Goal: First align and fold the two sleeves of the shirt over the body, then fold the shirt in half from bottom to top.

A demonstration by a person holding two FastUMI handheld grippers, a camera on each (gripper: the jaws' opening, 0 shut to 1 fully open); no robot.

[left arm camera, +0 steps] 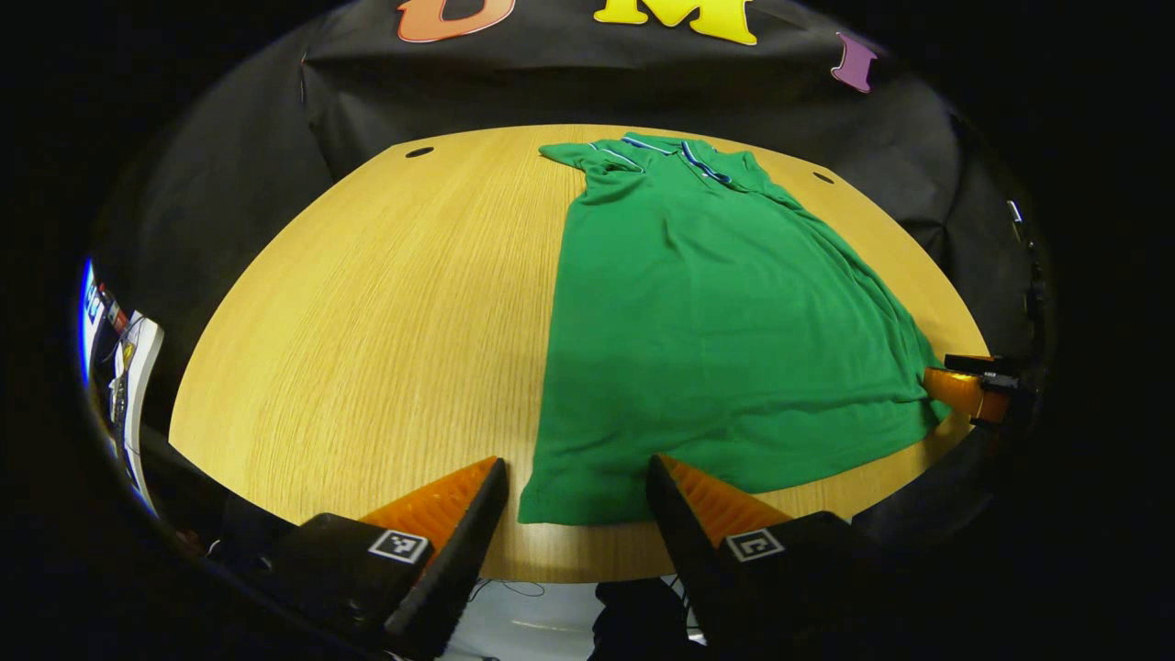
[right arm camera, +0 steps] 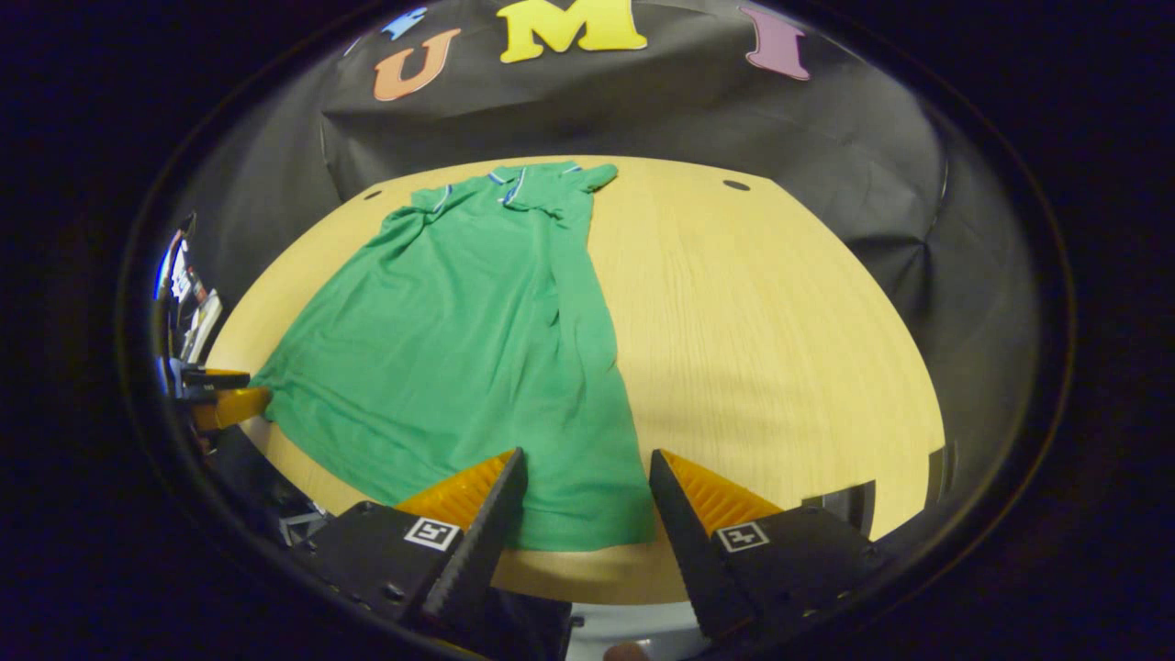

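A green polo shirt (left arm camera: 716,303) lies flat on the wooden table (left arm camera: 367,321), collar with blue-and-white trim at the far end and hem toward me. Its long sides look folded inward, with a crease down the right side (right arm camera: 574,312). My left gripper (left arm camera: 576,464) is open, its fingers straddling the hem's near left corner just above the table. My right gripper (right arm camera: 587,454) is open too, straddling the hem's near right corner of the shirt (right arm camera: 459,349). Each gripper also appears at the hem's far corner in the other's view: the right gripper (left arm camera: 973,390) and the left gripper (right arm camera: 225,399).
The table's (right arm camera: 780,321) rounded front edge runs just under both grippers. Small dark holes (left arm camera: 419,151) (left arm camera: 823,177) (right arm camera: 736,184) sit near its back corners. Black cloth hangs behind. Some equipment (left arm camera: 128,367) stands off the table's left side.
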